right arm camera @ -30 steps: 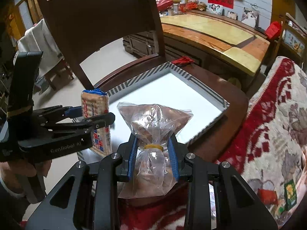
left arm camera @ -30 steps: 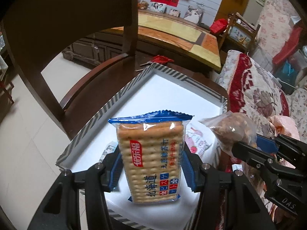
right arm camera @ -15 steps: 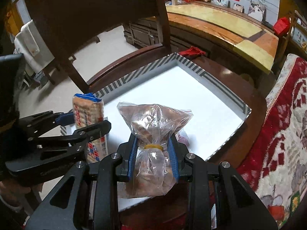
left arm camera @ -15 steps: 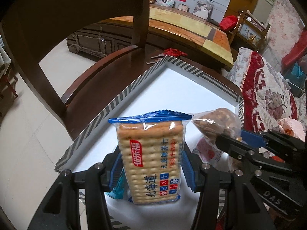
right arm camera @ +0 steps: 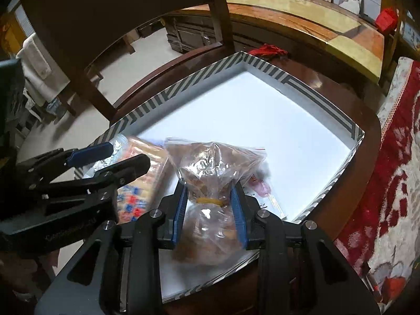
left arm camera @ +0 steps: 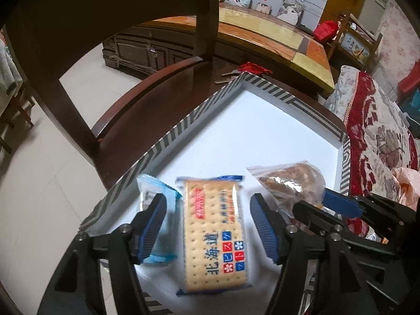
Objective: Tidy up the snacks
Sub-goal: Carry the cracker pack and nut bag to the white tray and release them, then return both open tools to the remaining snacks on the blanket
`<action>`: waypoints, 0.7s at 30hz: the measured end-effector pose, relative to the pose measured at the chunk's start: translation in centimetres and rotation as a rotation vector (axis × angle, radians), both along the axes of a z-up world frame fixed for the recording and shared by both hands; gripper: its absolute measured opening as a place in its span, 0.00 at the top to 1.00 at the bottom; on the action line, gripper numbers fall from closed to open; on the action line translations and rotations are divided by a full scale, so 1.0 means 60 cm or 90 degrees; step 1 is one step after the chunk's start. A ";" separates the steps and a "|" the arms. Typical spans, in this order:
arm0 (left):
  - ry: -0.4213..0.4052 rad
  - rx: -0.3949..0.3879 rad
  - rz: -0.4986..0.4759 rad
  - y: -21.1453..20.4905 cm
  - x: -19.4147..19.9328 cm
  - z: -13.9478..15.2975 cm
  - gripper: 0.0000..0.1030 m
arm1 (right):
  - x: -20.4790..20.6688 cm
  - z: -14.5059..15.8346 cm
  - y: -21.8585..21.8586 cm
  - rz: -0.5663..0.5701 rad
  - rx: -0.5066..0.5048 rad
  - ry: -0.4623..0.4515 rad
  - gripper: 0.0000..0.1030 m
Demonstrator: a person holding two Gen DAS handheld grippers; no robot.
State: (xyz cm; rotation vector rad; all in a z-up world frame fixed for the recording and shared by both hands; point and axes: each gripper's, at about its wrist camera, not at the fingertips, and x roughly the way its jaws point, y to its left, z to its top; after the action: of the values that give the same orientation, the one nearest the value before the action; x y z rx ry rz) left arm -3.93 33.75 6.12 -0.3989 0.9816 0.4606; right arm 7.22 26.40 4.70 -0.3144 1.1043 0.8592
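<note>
Left wrist view: the left gripper (left arm camera: 208,225) stands wide; the cracker pack (left arm camera: 214,236) lies flat in the box (left arm camera: 168,141), free of both jaws. Placement appears complete; retract upward.

Right wrist view: the right gripper (right arm camera: 210,210) clamps the clear snack bag (right arm camera: 212,181) above the box floor. Next: lower, release.

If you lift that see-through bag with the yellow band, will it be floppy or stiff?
Probably floppy: the clear bag is thin, crinkled plastic that bunches at its yellow band, where the right gripper pinches it. The lumpy brown snacks inside would likely sag and shift. They may crush if squeezed hard.
</note>
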 end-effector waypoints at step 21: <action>-0.060 -0.003 -0.060 -0.110 -0.015 0.063 0.14 | -0.066 0.093 -0.146 -0.095 0.003 -0.114 0.68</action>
State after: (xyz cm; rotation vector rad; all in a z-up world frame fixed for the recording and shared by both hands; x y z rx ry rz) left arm -4.84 27.12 9.92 -0.3739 0.9054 0.3516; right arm 3.27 17.61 10.29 -0.2946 0.9458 0.6871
